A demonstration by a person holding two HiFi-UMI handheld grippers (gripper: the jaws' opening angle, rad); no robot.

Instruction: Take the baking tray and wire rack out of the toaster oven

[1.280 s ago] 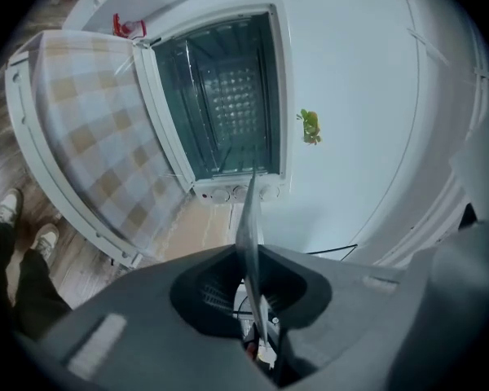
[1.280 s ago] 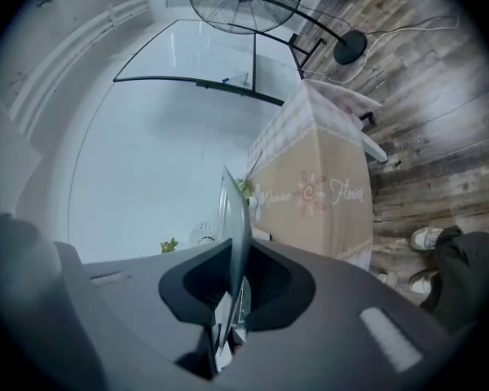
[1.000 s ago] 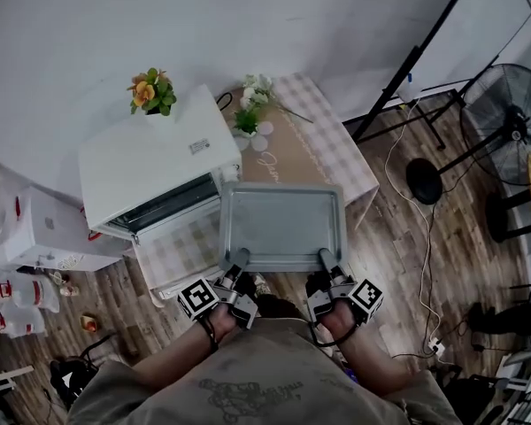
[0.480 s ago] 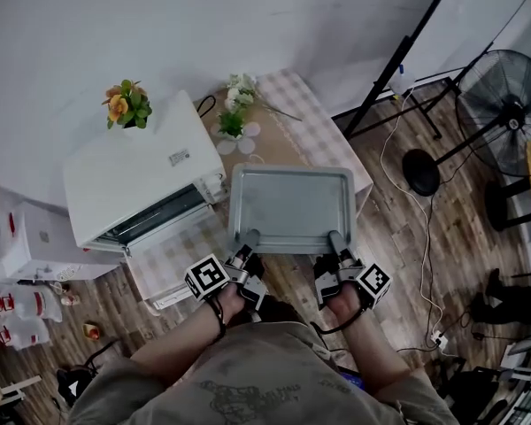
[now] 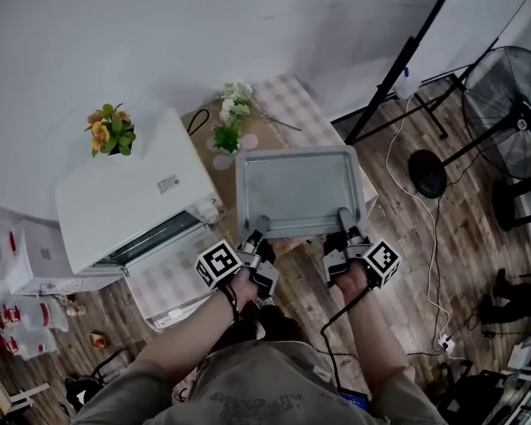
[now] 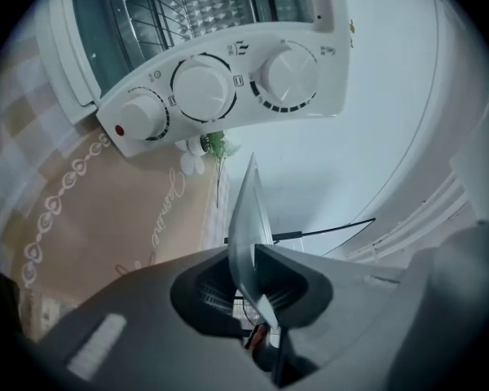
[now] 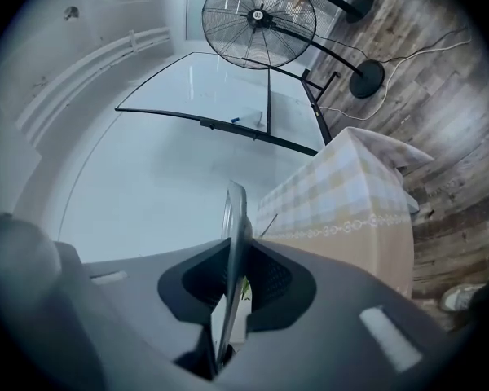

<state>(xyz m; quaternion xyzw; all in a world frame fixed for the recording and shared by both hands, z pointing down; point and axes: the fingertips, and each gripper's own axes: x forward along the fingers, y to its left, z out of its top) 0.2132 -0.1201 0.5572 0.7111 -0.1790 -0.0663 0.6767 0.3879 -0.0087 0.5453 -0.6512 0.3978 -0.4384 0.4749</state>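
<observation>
At nine o'clock in the head view, found the toaster oven (image 5: 128,204) on the worktop (image 5: 294,96), front open toward seven o'clock, a potted plant (image 5: 109,131) on its roof. Made out the wire rack (image 6: 202,5) in the left tool's view, seated inside the oven cavity beside the panel of knobs (image 6: 202,88). Noted small flowers (image 5: 227,131) on the cloth, just beside the gap between oven and tray.

Saw the left tool (image 5: 260,228) clamped tight on the near long rim of the baking tray (image 5: 301,189), close to its left corner. Found the tray itself out of the oven, at three o'clock from it, carried flat over the checked cloth, long axis running nine to three, body reaching toward twelve o'clock from both tools. Saw the right tool (image 5: 343,221) likewise pinched down on the same rim near the right corner, with the thin metal edge squeezed between the pads. Further right, at two o'clock, noted a standing fan (image 5: 513,104) on the floor, well apart.

Judged the tray's part nearly done, with only a set-down left and free cloth ahead at twelve to one o'clock. Judged the rack the next target, at ten o'clock from the left tool, nearer to that hand, well apart from the right. Reckoned on needing to free both tools first.
</observation>
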